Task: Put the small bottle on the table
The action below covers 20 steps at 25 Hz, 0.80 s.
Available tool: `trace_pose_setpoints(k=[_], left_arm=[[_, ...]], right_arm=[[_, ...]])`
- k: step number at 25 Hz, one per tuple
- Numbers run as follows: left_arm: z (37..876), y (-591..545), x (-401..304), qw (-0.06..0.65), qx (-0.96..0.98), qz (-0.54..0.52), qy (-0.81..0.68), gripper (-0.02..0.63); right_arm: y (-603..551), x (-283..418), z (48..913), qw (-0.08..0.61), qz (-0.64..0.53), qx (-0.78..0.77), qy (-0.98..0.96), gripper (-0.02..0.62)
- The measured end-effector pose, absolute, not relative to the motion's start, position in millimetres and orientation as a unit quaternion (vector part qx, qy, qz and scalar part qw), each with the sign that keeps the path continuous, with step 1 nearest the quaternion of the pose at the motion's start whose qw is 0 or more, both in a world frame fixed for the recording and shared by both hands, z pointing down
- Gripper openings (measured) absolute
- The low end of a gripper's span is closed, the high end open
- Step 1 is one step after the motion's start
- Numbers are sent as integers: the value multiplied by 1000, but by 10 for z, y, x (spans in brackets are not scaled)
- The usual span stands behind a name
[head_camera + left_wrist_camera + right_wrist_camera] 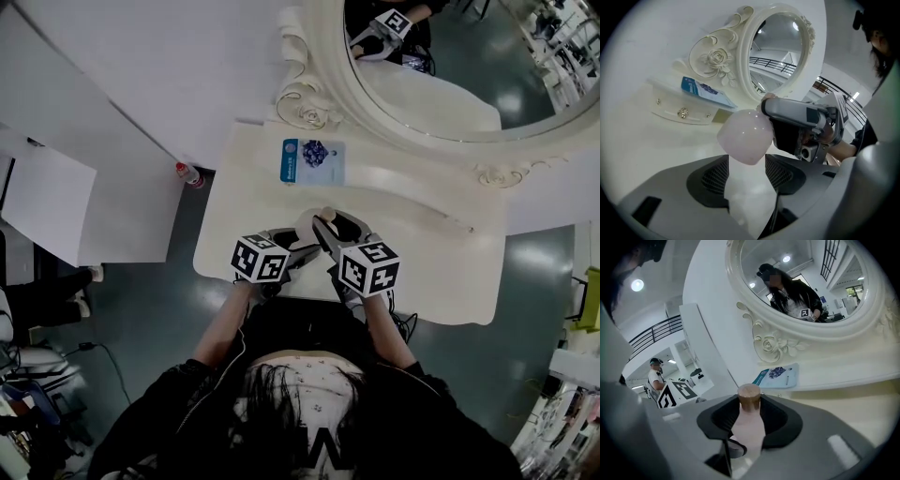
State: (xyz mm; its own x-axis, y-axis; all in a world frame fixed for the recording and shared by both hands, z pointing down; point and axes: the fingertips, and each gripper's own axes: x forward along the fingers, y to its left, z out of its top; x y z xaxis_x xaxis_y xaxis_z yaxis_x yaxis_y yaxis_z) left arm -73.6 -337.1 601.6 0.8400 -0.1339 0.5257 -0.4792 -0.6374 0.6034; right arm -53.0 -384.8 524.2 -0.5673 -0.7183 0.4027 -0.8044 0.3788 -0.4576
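Note:
A small pale pink bottle (749, 427) with a brown cap (749, 395) stands upright between the jaws of my right gripper (750, 420), which is shut on it. My left gripper (746, 171) is shut on a pale pink, frosted item with a rounded top (743, 136). In the head view both grippers, left (302, 246) and right (330, 234), meet tip to tip over the front of the white dressing table (441, 272). From the left gripper view, the right gripper (797, 122) sits just behind the rounded item.
An ornate white oval mirror (450, 56) stands at the back of the table. A blue and white packet (314, 160) lies on the raised shelf below it. A red-capped bottle (187, 173) lies on the floor to the left. Small drawer knobs (683, 112) dot the shelf front.

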Motion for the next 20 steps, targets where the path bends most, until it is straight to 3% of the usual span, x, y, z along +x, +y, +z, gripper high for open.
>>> trace_pose_setpoints(k=[20], left_arm=[[5968, -3340, -1597, 430, 849, 191, -240, 241]], right_arm=[[-4259, -507, 5886, 170, 285, 475, -815, 147]])
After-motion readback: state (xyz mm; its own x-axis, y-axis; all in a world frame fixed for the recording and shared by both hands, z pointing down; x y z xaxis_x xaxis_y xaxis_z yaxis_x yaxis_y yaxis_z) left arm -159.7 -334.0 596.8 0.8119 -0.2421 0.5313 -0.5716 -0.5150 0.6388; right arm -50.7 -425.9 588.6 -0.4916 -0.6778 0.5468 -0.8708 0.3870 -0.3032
